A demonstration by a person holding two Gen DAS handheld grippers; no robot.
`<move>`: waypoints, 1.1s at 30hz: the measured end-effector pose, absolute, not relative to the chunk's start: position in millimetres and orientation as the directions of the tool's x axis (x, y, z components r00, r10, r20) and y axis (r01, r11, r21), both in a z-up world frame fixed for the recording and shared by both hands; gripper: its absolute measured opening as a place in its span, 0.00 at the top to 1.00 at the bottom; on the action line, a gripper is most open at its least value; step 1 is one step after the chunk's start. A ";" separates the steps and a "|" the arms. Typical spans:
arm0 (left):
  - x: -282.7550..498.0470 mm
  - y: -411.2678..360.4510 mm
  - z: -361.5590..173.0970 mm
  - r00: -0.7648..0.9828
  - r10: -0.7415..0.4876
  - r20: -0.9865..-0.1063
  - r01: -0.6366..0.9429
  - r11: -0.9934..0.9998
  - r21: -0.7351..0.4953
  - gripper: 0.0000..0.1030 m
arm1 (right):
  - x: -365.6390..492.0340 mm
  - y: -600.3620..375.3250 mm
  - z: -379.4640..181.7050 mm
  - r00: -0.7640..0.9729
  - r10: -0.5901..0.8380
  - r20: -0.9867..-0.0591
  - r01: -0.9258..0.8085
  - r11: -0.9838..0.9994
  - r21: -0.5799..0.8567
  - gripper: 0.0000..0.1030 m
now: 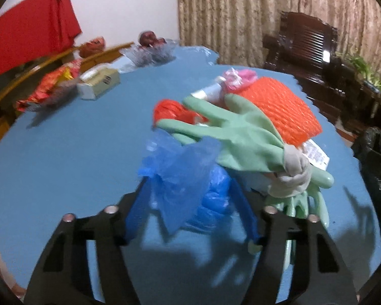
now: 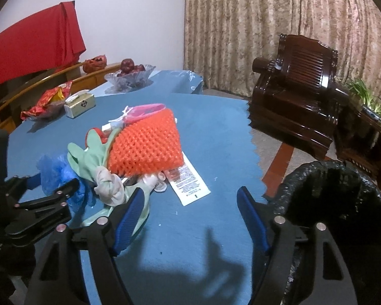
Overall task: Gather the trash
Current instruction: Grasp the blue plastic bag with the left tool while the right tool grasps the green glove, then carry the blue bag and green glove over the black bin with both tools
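Observation:
A pile of trash lies on the blue table (image 2: 210, 132): an orange foam net (image 2: 146, 146), green rubber gloves (image 2: 89, 157), a crumpled blue plastic bag (image 2: 56, 175), a white label strip (image 2: 188, 180) and a pink wrapper (image 2: 147, 108). My left gripper (image 1: 190, 198) stands open around the blue bag (image 1: 185, 185), its jaws on either side of it; it also shows in the right wrist view (image 2: 53, 183). My right gripper (image 2: 190, 203) is open and empty over the table, just right of the pile. A black bin (image 2: 343, 203) stands at the table's right edge.
A tissue box (image 2: 80, 105), a red snack packet (image 2: 48, 101) and a glass bowl of red fruit (image 2: 129, 75) sit at the far left. A dark wooden armchair (image 2: 299, 96) and plants stand to the right, beyond the table.

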State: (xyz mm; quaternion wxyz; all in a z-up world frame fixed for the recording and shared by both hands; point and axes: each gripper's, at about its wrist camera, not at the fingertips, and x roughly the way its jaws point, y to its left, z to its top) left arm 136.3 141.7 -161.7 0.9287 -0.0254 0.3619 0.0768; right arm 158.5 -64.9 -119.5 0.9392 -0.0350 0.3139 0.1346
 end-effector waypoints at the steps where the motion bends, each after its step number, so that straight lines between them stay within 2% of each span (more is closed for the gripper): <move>1: 136.9 142.5 -162.8 0.726 0.104 -0.679 -0.149 0.989 -0.008 0.58 | 159.6 -62.5 -119.8 0.764 0.237 -0.600 -0.283 0.959 0.019 0.28; 5: 131.8 145.8 -160.4 0.734 0.101 -0.671 -0.150 0.988 -0.016 0.65 | 161.0 -51.1 -120.2 0.758 0.265 -0.596 -0.319 0.948 0.016 0.28; 10: 117.8 161.5 -150.8 0.741 0.117 -0.661 -0.184 0.982 -0.031 0.68 | 162.4 -28.9 -119.4 0.736 0.333 -0.589 -0.386 0.922 0.038 0.32; 19: 100.4 184.3 -138.9 0.743 0.158 -0.650 -0.219 0.976 -0.013 0.68 | 166.4 17.7 -131.4 0.679 0.415 -0.606 -0.497 0.867 0.037 0.41; 24: 102.0 187.9 -141.0 0.740 0.151 -0.655 -0.221 0.975 -0.024 0.68 | 176.6 31.1 -142.8 0.673 0.402 -0.621 -0.491 0.870 0.031 0.44; 33: 104.3 196.1 -146.0 0.728 0.154 -0.668 -0.233 0.972 -0.031 0.68 | 180.7 38.3 -146.8 0.609 0.463 -0.644 -0.546 0.834 0.083 0.72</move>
